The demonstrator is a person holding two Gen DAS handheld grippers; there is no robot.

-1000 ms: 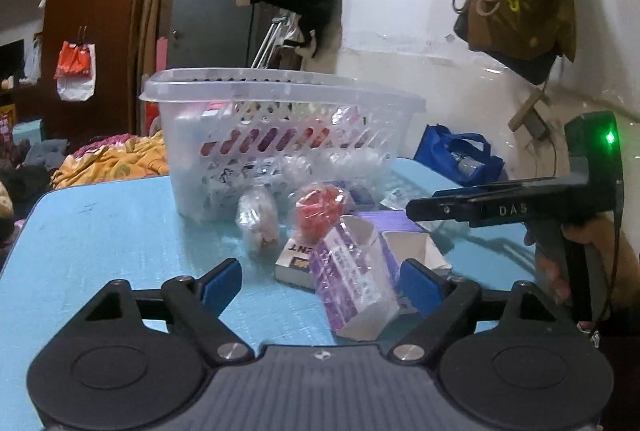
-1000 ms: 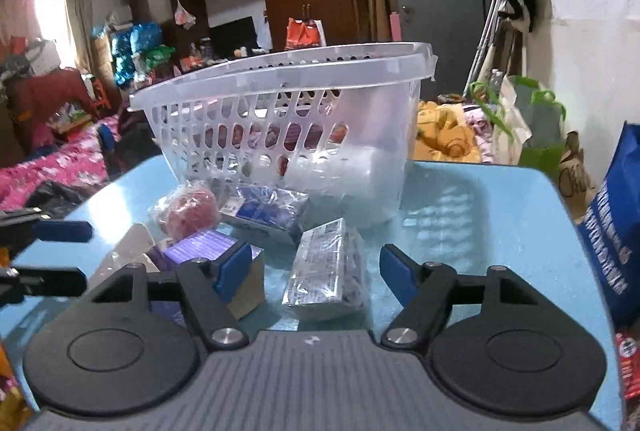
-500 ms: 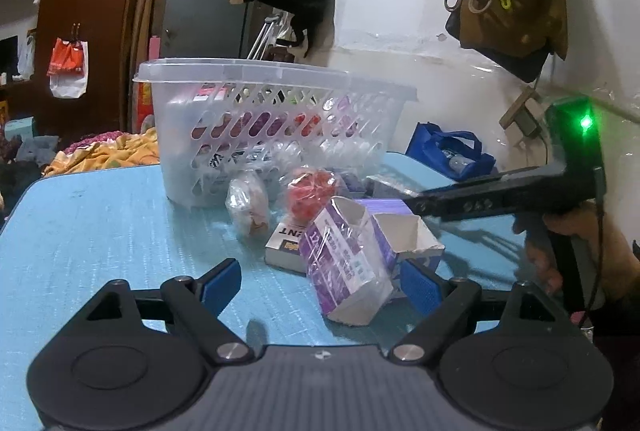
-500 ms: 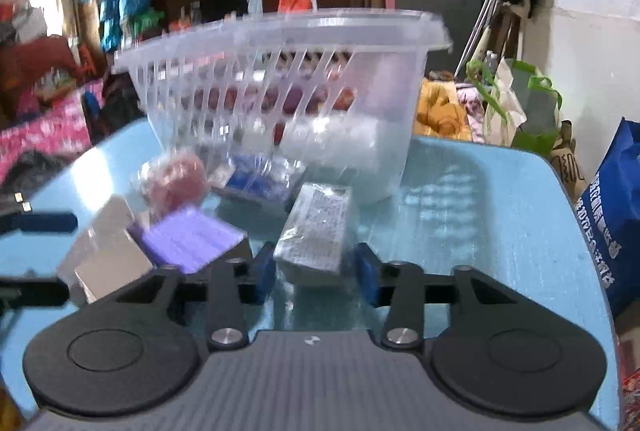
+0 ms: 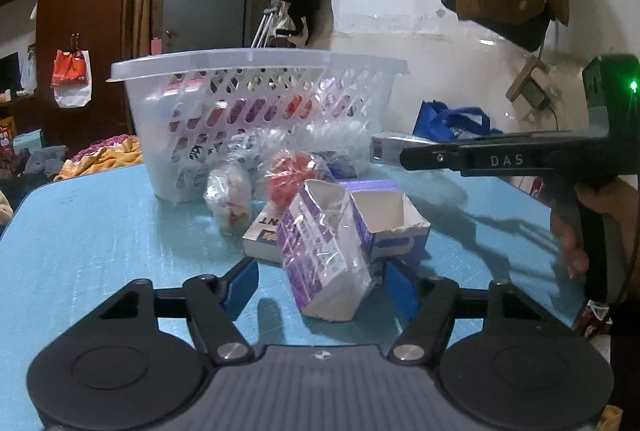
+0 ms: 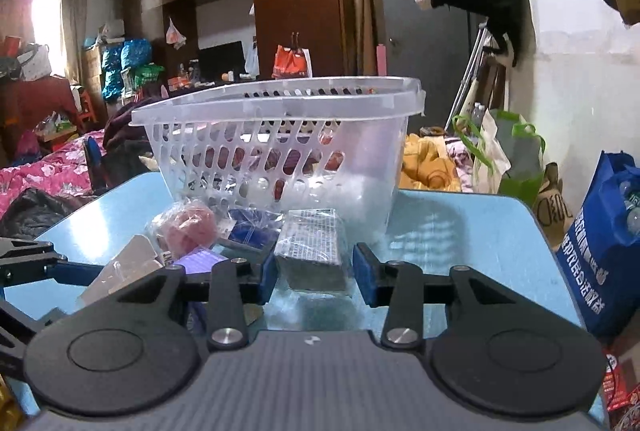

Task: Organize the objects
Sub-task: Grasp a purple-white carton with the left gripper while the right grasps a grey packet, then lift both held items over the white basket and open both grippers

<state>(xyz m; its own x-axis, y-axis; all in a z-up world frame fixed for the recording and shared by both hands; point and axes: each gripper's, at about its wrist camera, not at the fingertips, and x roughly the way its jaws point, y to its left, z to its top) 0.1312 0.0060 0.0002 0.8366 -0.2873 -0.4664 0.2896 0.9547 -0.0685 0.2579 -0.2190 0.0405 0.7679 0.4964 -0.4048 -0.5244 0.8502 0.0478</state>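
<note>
Right claw (image 6: 314, 273): narrowed onto the grey wrapped packet (image 6: 314, 251); its left blue pad is touching the packet's side, the right pad is sitting just beside the other side with a sliver of gap showing, so a firm pinch is likely but not fully readable; the packet is lying on the blue worktop (image 6: 460, 231) just in front of the basket (image 6: 280, 135)
Left claw (image 5: 320, 281): its jaws have just been closing, now standing about half open; the torn purple carton (image 5: 320, 255) is sitting between them, the right pad close against it and the left pad clearly apart, so nothing is being held yet
Purple carton: leaning over, top ripped open, film-wrapped; judging it light, hollow and easy to crush; best taken across the lower closed body, not the torn mouth; glossy film may be letting it slide
Grey packet: looking soft-wrapped but block-shaped, light; gripping across its short width near the middle seems sound; the wrap may be slipping under the pads
Loose pile: a red bundle in clear bag (image 5: 292, 171), a pale bagged bundle (image 5: 230, 197), a flat white box (image 5: 262, 235) and an open purple box (image 5: 384, 215) are lying near the basket's front wall
Basket: clear lattice plastic, standing at the far side, already holding several items
Stage: judging both pickups are under way, the basket being the likely destination
</note>
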